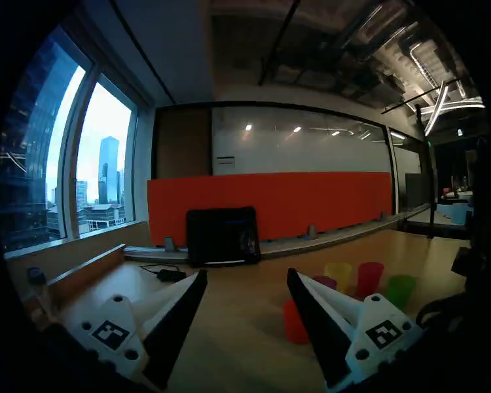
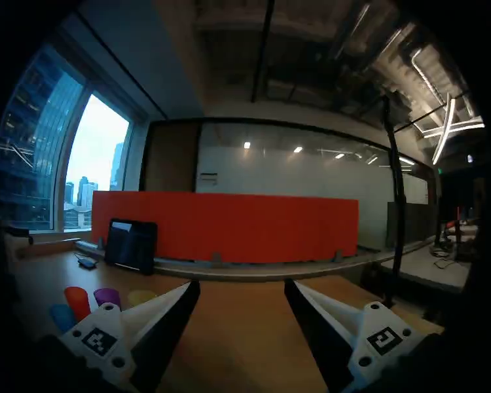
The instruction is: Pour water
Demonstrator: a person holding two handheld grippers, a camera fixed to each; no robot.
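The cups stand close together on the wooden worktop. In the left gripper view the orange cup is nearest, between five and six o'clock from centre and just beside one finger. The purple cup, yellow cup, pink cup and green cup fan out behind it toward four o'clock. In the right gripper view the group sits at eight o'clock, with a blue cup at its near edge. The left tongs and right tongs are both spread wide and carry nothing. The main risk is the crowding: a wide-spread finger going for one cup could clip a neighbour and topple it. These look like light plastic, so any water inside would spill, though which cup holds water cannot be told. Each cup stands upright with its long axis vertical, and the mouths probably face up, though the rims are too small to confirm. Farther off, at twelve o'clock, a dark tablet leans before an orange partition.
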